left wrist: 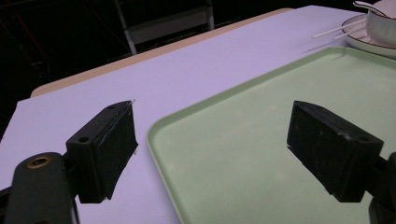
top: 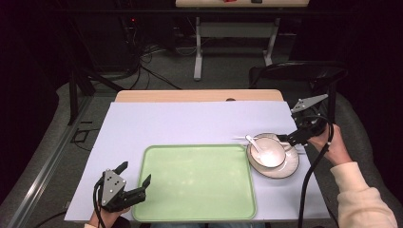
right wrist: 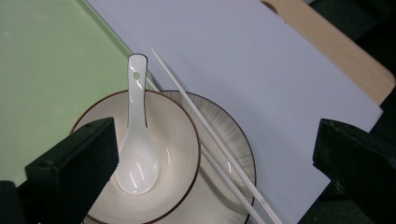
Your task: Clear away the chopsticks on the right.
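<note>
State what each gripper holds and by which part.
Nothing is held. The left gripper is open over the green tray's corner; the right gripper is open above the white bowl.

A dim lab or recording room: beyond the wooden table (top: 199, 95) with its pale lilac sheet (top: 190, 121), black cables (top: 142, 57) sprawl over grey carpet, a metal-legged desk (top: 237, 28) stands behind, and a black chair (top: 304, 71) sits at its right.

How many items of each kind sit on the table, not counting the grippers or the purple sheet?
Tray: 1
Plate: 1
Bowl: 1
Spoon: 1
Chopsticks: 2
Total: 6
</note>
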Tool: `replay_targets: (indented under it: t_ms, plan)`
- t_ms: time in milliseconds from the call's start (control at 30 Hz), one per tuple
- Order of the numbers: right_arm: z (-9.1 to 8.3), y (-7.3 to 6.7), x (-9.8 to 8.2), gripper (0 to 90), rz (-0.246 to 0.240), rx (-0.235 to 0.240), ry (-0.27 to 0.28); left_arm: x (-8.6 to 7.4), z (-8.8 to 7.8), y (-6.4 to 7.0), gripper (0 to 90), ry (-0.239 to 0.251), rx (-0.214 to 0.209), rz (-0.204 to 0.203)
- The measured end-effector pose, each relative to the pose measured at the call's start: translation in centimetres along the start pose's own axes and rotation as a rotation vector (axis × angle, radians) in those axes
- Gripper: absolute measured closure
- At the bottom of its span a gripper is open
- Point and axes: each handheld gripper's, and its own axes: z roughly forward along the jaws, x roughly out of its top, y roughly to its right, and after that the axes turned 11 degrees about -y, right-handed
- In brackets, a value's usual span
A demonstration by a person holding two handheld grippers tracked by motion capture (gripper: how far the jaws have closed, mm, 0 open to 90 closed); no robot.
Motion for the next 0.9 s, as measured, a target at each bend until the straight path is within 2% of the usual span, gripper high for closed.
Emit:
replay_targets:
  t_ms: [33,200,233,300,367,433,467,500,600,633,667,700,767,800,833,900]
  plan:
    - [0.5,0.6,0.3,0.0,-0.001,0.016,-0.022,0.0,0.0,0.0,15.5,0.0,0.001,0.001]
    - [2.1,2.2,0.8,0.0,0.008,0.036,-0.076,0.0,0.0,0.0,15.5,0.0,0.0,0.001]
    - [3.0,2.8,0.9,0.0,0.011,0.039,-0.108,0.0,0.0,0.0,15.5,0.002,0.001,-0.002]
    - [3.1,2.9,1.0,0.0,0.011,0.042,-0.117,0.0,0.0,0.0,15.5,0.003,0.002,-0.004]
    - [4.3,3.7,1.0,0.4,0.012,0.044,-0.157,0.0,0.0,0.0,15.5,0.002,0.002,-0.002]
    - [4.5,3.9,0.9,1.8,0.017,0.053,-0.17,0.0,0.0,0.0,15.5,0.002,0.001,-0.001]
    - [4.9,4.1,0.9,5.1,0.021,0.051,-0.185,0.0,0.0,0.0,15.5,0.003,0.002,-0.003]
    - [5.5,4.5,0.8,12.3,0.029,0.058,-0.206,0.0,0.0,0.0,15.5,0.004,0.002,-0.005]
    - [6.3,4.9,0.7,22.7,0.027,0.054,-0.243,0.0,0.0,0.0,15.5,0.002,0.003,-0.001]
    - [6.3,4.9,0.7,22.7,0.027,0.054,-0.243,0.0,0.0,0.0,15.5,0.001,0.002,-0.001]
    - [6.5,5.0,0.7,27.0,0.023,0.055,-0.251,0.0,0.0,0.0,15.5,0.001,0.002,0.0]
    - [7.0,5.2,0.6,35.2,0.019,0.051,-0.275,0.0,0.0,0.0,15.5,0.002,0.002,-0.003]
    - [7.3,5.1,0.6,41.6,0.026,0.062,-0.305,0.0,0.0,0.0,15.5,0.002,0.003,-0.003]
    - [7.3,5.1,0.6,41.6,0.026,0.062,-0.305,0.0,0.0,0.0,15.5,0.002,0.003,-0.003]
    - [7.6,5.1,0.6,45.7,0.022,0.064,-0.319,0.0,0.0,0.0,15.5,0.003,0.003,-0.004]
    - [8.3,5.2,0.7,52.3,-0.021,0.079,-0.342,0.0,0.0,0.0,15.5,0.002,0.003,-0.001]
